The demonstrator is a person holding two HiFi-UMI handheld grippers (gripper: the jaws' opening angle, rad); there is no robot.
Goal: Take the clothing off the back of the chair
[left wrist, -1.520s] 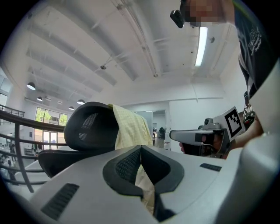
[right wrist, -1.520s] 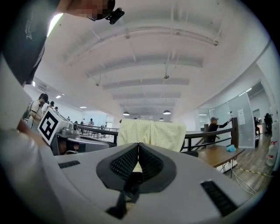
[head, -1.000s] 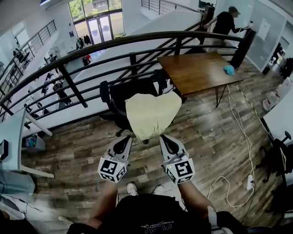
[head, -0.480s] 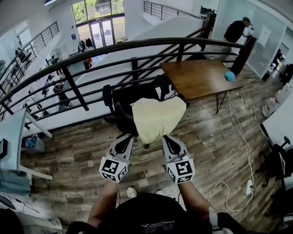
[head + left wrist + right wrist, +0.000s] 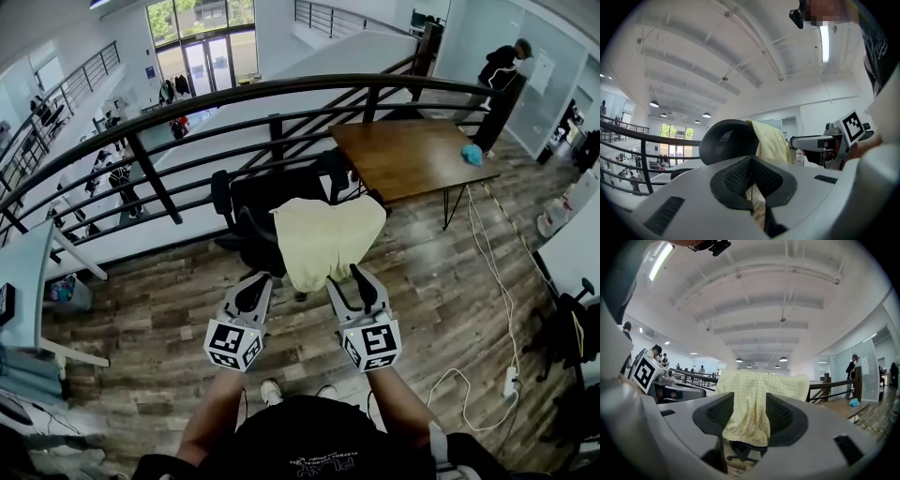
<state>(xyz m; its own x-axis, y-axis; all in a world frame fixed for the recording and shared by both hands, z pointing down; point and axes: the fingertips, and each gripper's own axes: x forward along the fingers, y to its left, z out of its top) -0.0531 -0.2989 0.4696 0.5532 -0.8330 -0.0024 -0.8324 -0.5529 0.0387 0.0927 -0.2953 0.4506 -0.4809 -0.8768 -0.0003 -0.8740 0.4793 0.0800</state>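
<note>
A pale yellow garment (image 5: 323, 239) hangs over the back of a black office chair (image 5: 272, 192) by the railing. My left gripper (image 5: 260, 278) is held just below the garment's left lower edge, its jaws shut with nothing between them. In the left gripper view the garment (image 5: 773, 140) drapes the chair's backrest (image 5: 724, 140) just ahead of that gripper (image 5: 751, 164). My right gripper (image 5: 347, 277) is at the garment's lower hem and its jaws have just been opening. The right gripper view shows the hem (image 5: 757, 399) between the parted jaws of the right gripper (image 5: 750, 416), with no pad pressing on it.
A curved black railing (image 5: 281, 89) runs behind the chair. A wooden table (image 5: 403, 150) with a blue object (image 5: 472, 155) stands at the right. A white cable and power strip (image 5: 511, 375) lie on the floor. A person (image 5: 502, 66) stands far back right.
The right gripper's jaws have gone from shut to open at the garment's hem. The left gripper stays as it was. The person at the back has walked to the right.
</note>
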